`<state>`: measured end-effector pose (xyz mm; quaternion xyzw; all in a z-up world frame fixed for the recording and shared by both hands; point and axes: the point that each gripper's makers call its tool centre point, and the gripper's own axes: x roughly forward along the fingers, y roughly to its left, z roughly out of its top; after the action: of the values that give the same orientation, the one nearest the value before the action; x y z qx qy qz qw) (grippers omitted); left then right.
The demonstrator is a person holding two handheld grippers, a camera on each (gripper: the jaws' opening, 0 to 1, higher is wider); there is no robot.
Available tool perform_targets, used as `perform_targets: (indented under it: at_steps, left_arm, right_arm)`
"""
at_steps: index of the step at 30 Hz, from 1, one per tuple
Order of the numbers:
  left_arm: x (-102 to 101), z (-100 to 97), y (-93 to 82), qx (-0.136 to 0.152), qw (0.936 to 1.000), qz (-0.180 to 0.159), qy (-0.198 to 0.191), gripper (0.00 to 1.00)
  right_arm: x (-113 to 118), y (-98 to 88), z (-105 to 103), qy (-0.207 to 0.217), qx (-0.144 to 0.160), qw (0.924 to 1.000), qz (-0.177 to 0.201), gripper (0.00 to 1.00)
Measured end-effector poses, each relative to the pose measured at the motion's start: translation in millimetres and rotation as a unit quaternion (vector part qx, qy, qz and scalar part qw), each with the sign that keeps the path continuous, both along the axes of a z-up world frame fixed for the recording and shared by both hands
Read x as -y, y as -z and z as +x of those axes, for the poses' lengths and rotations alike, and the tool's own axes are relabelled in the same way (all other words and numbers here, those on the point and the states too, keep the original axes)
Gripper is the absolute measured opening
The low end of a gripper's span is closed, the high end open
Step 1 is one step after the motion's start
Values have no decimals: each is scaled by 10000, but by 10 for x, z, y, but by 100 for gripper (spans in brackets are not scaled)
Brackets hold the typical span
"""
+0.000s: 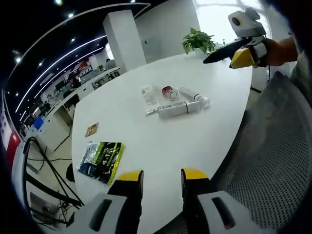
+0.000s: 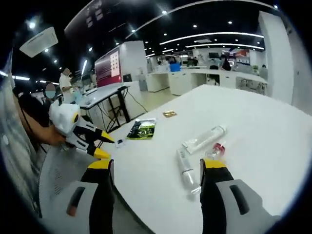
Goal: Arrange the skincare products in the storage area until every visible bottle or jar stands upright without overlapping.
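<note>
Yellow-tipped left tongs at bottom centre of the left gripper view, spread and holding nothing. Right tongs at the bottom of the right gripper view, likewise spread and bare, straddling a white tube lying flat with its long axis running away up the frame. Beyond it, a longer tube lying slantwise and a small red-capped jar, all toppled on the white table. Right tongs judged much nearer the cluster. Green packet at lower left of the left gripper view; printing unreadable. Potted plant at the far edge.
</note>
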<state>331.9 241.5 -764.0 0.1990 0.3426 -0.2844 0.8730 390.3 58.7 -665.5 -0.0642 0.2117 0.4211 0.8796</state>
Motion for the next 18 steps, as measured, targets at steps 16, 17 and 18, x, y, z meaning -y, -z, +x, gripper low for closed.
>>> perform_targets:
  at_steps: [16, 17, 18]
  left_arm:
    - [-109, -46, 105, -299, 9993, 172, -152, 29]
    - [-112, -51, 112, -318, 9992, 184, -155, 29]
    - [-117, -52, 119, -341, 9991, 189, -169, 29]
  right_arm:
    - [-400, -240, 1014, -1645, 955, 9728, -1319, 64]
    - [-427, -227, 1076, -1811, 1142, 9644, -1550, 64]
    - [-445, -197, 1094, -1953, 1200, 9580, -1722, 64]
